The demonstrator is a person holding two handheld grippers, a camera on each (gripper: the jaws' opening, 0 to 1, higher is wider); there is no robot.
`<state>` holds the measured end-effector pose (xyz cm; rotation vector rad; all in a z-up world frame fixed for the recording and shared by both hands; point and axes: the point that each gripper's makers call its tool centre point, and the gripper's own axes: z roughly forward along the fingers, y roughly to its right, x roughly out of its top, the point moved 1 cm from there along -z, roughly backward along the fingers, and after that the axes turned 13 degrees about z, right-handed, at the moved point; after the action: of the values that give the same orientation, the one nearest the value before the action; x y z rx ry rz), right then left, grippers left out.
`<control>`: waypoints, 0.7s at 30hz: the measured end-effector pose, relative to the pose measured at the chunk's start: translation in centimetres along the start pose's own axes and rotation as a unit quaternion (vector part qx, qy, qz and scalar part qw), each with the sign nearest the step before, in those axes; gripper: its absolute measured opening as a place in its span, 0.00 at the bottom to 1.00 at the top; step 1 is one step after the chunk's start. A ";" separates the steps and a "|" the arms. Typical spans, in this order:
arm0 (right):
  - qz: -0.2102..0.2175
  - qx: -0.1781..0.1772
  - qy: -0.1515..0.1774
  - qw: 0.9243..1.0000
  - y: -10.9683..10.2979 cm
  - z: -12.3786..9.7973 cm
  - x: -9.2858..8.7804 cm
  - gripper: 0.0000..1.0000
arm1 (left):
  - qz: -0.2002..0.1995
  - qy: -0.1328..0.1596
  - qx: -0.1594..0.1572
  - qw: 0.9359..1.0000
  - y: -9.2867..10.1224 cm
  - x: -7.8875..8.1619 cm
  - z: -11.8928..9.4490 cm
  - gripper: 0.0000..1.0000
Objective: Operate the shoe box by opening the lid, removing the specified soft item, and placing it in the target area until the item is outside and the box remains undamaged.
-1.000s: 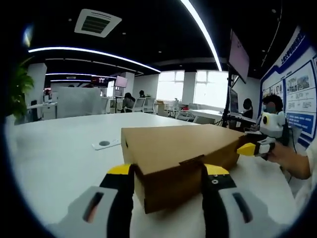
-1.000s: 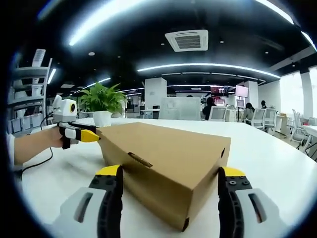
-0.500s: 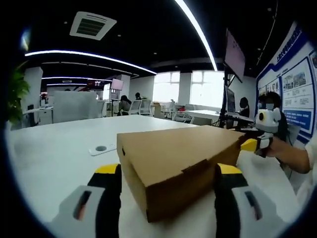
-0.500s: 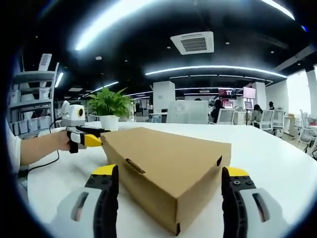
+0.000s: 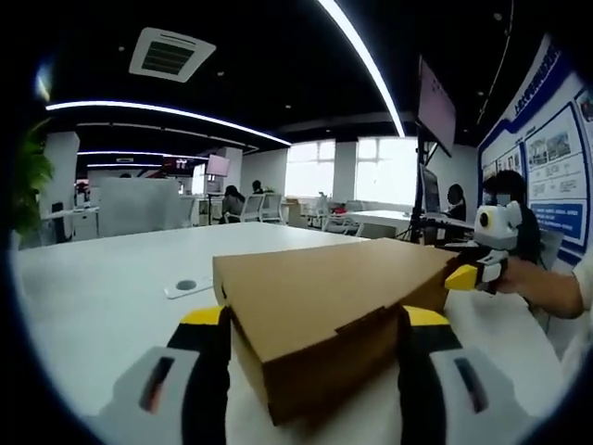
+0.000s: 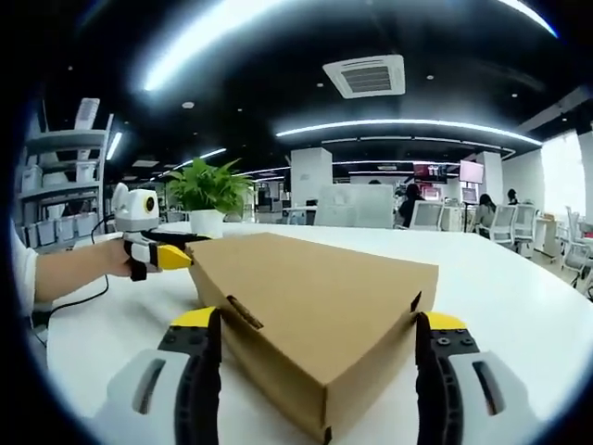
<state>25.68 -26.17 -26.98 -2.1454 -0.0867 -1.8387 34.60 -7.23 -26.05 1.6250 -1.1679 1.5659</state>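
Still closed, the cardboard shoe box (image 5: pixel 334 311) sits on the white counter (image 5: pixel 102 306) between the left tongs (image 5: pixel 315 324) and right tongs (image 6: pixel 315 326), both spread wide at opposite ends. Lid-opening appears the step in hand; next, a tip likely must catch the front flap (image 6: pixel 245 311) gently.

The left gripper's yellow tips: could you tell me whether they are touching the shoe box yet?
Cannot tell. In the left gripper view, the open left gripper straddles the closed shoe box, its yellow tips overlapping the box's edges with no plain gap or contact visible.

Grey-bodied left gripper (image 5: pixel 313 324), black fingers (image 5: pixel 211 375) (yellow-tipped), right gripper (image 6: pixel 313 326) alike
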 end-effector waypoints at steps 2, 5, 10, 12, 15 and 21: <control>0.001 0.010 0.018 1.000 0.1 -0.1 0.0 0.87 | 0.002 0.013 0.003 1.000 0.0 0.0 -0.1 0.74; 0.002 0.010 0.024 1.000 -0.1 -0.3 0.1 0.86 | -0.001 0.018 0.008 1.000 -0.1 0.1 -0.2 0.73; -0.002 0.014 0.021 1.000 -0.4 -0.5 0.0 0.85 | -0.003 0.017 0.018 1.000 0.2 0.0 -0.5 0.73; -0.004 0.019 0.015 1.000 -0.4 -0.6 0.0 0.84 | -0.004 0.020 0.022 1.000 0.3 0.0 -0.8 0.72; -0.006 0.027 0.005 1.000 -0.3 -0.5 0.0 0.84 | -0.005 0.021 0.030 0.999 0.6 0.1 -1.1 0.72; -0.005 0.039 -0.003 0.999 -0.7 -0.8 -0.2 0.82 | -0.007 0.020 0.052 0.998 1.3 0.1 -2.0 0.73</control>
<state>24.73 -25.71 -26.95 -2.1013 -0.1696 -1.8037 32.51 -6.09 -25.89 1.6564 -1.0670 1.6680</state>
